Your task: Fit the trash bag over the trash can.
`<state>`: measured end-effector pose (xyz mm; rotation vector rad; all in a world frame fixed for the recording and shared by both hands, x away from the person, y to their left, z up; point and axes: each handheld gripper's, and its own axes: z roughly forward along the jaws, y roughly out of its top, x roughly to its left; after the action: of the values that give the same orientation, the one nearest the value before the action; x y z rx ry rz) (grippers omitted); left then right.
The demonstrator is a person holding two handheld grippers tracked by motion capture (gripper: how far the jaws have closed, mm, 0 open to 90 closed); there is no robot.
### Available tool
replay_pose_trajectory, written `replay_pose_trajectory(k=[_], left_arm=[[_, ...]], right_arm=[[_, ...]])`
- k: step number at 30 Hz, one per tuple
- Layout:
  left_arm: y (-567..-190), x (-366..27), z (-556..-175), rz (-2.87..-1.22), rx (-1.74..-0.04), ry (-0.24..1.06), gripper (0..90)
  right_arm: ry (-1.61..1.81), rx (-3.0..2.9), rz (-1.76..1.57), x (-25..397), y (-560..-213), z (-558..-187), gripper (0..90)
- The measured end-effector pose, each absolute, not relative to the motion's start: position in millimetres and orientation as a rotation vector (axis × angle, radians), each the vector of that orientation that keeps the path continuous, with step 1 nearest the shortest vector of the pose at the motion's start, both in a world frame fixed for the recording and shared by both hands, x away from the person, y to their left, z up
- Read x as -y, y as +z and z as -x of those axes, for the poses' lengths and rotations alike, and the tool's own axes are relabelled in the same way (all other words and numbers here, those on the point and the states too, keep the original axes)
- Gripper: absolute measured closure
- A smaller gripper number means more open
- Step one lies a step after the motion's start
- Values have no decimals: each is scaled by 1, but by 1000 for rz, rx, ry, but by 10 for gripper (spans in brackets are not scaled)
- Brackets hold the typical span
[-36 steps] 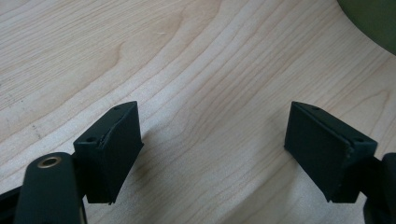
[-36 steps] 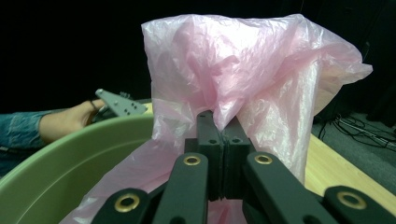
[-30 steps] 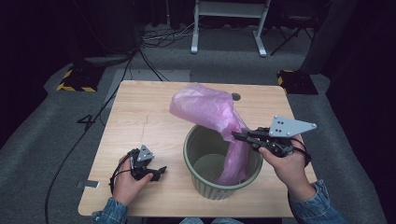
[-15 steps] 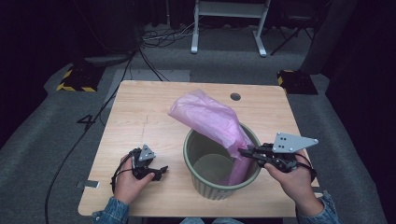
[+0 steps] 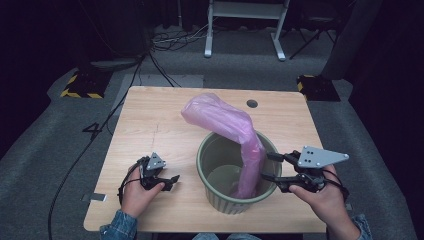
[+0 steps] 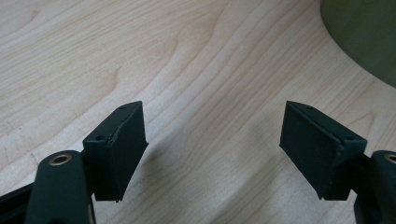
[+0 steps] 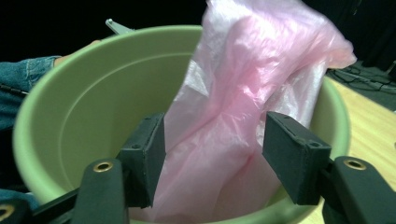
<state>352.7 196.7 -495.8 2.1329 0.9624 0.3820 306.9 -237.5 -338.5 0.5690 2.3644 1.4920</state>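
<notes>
While we hold both tools low over the wooden tabletop [image 5: 150, 120], the biggest thing on it is the green bucket [image 5: 212, 200], standing upright close to the near edge, a little right of the middle. Out of it rises the pink plastic bag [image 5: 225, 117]: its lower part hangs down inside the bucket against the right-hand wall, and its puffed upper part leans up and away toward the far left, well above the rim. In the right gripper view we see the bag [image 7: 243, 93] spilling over the bucket's rim [image 7: 42, 112] straight ahead of us.

Our right gripper [image 5: 267, 167] sits just at the bucket's right rim. Its jaws stand apart on either side of the bag; whether they touch the plastic we cannot tell, and they are not closed on it.

Our left gripper [image 5: 170, 179] rests near the front left corner of the tabletop, just beside the bucket. From the left gripper view its jaws are spread wide with bare wood [image 6: 201, 93] between them, gripping nothing; the bucket's wall [image 6: 369, 32] shows at the upper right.
</notes>
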Motion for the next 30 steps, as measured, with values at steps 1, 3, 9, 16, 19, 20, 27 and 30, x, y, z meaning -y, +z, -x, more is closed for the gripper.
replay_pose_trajectory(k=[1,3,9,16,19,20,27,30], left_arm=[[-495,-197,-353,-2129,-958,384,225],[-491,-196,-355,-2122,-949,394,225],[-479,-193,-363,-2109,-933,403,226],[-463,-186,-379,-2094,-897,416,226],[-457,-179,-385,-2090,-881,421,227],[-454,-177,-388,-2095,-871,425,226],[-436,-162,-404,-2083,-823,429,226],[-431,-160,-412,-2066,-815,436,226]], right_arm=[[1489,-2357,-566,239,-336,-306,391],[1490,-2340,-564,241,-332,-304,389],[1482,-2301,-588,252,-324,-303,387],[1468,-2233,-650,274,-315,-303,384],[1455,-2217,-676,281,-315,-303,382],[1449,-2212,-683,284,-315,-303,382],[1425,-2188,-732,295,-319,-299,382],[1419,-2182,-746,298,-320,-297,382]])
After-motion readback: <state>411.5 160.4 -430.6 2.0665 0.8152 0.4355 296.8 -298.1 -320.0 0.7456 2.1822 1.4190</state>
